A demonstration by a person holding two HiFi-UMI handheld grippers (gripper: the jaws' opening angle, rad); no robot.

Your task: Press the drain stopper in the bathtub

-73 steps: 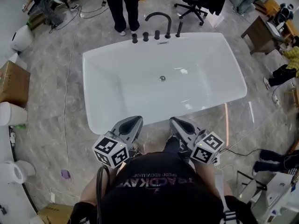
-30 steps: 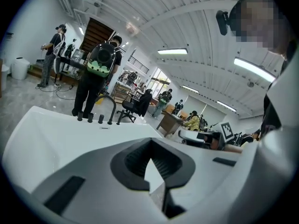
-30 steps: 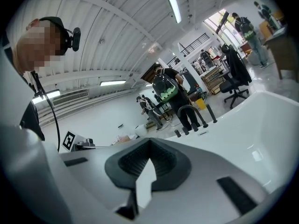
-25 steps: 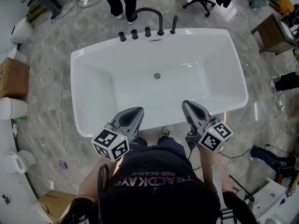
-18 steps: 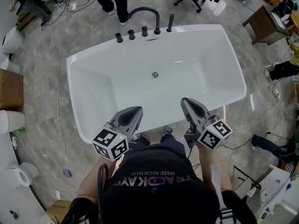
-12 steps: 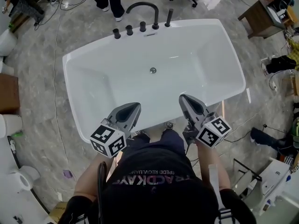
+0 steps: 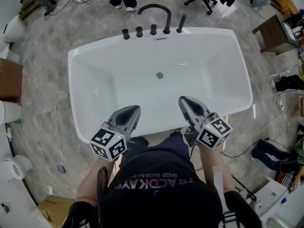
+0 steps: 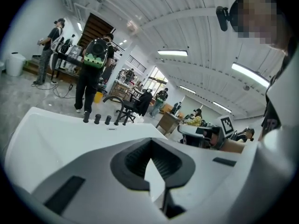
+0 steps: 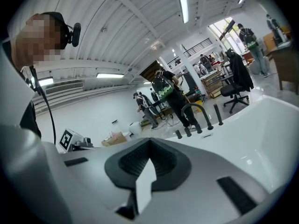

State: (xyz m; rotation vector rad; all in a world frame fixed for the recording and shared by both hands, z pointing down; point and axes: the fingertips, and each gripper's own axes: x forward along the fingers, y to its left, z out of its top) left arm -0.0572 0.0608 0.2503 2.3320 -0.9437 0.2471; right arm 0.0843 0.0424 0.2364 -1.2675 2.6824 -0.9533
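Head view steeply down; all views share bathtub (image 7: 199, 63).

Round metal drain stopper (image 7: 159, 75) centred in white rectangular bathtub (image 7: 95, 91); black arched faucet (image 7: 168, 20) on far rim; left claw (image 7: 133, 109), right claw (image 7: 184, 101) above near rim.

1. I see the bathtub (image 7: 209, 65) in plain glossy white, rim and basin alike.
2. The drain stopper (image 7: 159, 75) is a silvery metal dot with a darker ring.
3. The faucet (image 7: 155, 7) and the knobs (image 7: 139, 32) beside it are matte black.
4. The left hand-held gripper (image 7: 134, 109) and the right hand-held gripper (image 7: 183, 100) are mid-grey, with charcoal ribbing inside the jaws.
5. Their marker cubes (image 7: 108, 143) are white with black square patterns.
6. The floor (image 7: 42, 80) is grey with paler marbled veining.
7. The shirt (image 7: 156, 184) is black with pale pinkish lettering.
8. The cardboard box (image 7: 9, 80) is brown.
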